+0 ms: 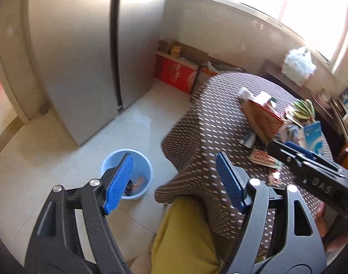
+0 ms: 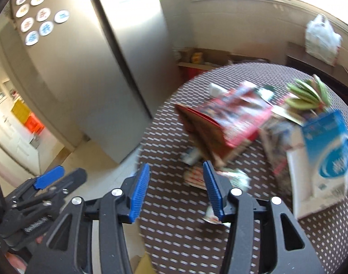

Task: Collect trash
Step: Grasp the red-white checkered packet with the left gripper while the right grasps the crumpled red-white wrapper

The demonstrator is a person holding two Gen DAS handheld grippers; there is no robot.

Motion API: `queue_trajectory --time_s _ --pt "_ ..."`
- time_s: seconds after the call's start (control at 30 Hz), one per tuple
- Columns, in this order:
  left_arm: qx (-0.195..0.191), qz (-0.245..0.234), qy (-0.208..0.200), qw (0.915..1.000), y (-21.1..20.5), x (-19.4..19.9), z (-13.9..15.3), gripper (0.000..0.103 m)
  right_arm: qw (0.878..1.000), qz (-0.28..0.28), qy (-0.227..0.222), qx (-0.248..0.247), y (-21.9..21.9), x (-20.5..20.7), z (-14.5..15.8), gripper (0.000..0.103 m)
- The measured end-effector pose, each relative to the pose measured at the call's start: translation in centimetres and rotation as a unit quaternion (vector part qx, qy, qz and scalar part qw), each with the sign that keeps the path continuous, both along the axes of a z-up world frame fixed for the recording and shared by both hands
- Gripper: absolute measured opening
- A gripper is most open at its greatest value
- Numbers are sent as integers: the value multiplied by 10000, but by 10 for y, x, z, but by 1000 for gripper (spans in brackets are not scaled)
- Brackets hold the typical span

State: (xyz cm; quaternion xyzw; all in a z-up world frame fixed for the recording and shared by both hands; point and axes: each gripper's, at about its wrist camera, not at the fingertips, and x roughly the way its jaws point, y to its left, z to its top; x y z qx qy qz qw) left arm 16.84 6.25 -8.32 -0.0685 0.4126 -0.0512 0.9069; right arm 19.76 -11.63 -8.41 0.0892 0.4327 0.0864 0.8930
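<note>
A light blue trash bucket (image 1: pixel 137 166) stands on the floor left of the table, with wrappers inside. My left gripper (image 1: pixel 174 173) is open and empty, above the gap between bucket and table edge. My right gripper (image 2: pixel 176 182) is open and empty, just above the table's near edge. Crumpled snack wrappers (image 2: pixel 194 174) lie just beyond its fingertips; they also show in the left wrist view (image 1: pixel 263 157). Another wrapper (image 2: pixel 211 214) lies beside its right finger. The right gripper shows in the left wrist view (image 1: pixel 311 162).
A round table with a brown dotted cloth (image 2: pixel 174 228) holds a red cardboard box (image 2: pixel 226 123), a blue-and-white carton (image 2: pixel 324 159) and bananas (image 2: pixel 308 93). A grey fridge (image 1: pixel 78 57) stands left. Red boxes (image 1: pixel 176 73) sit by the wall. A yellow trouser leg (image 1: pixel 185 235) is below.
</note>
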Motion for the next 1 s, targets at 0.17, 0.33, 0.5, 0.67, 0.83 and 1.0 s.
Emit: queue_trajectory --time_s 0.17,0.33,0.5,0.67,0.83,1.0 --pt "-14 -197 173 9997 -20 -7 -9 74 9993 -224 283 -42 -23 -17 -23 49" --pt "36 -352 396 9986 -42 -10 -23 75 9984 -188 536 -76 -30 -27 -42 48" --pt "70 -472 577 9972 -53 -13 -32 75 9983 -164 448 -334 -21 -29 -46 29" --pt "124 -705 537 9960 -64 -15 -31 78 9989 -187 408 -169 -32 -34 -42 25" --pt "243 -1057 443 9931 -85 -8 -24 80 9992 -342 150 -104 -51 -45 -19 25" --pt "303 -1385 416 9890 -115 0 -22 84 9978 -647 -110 -55 -73 -61 0 25"
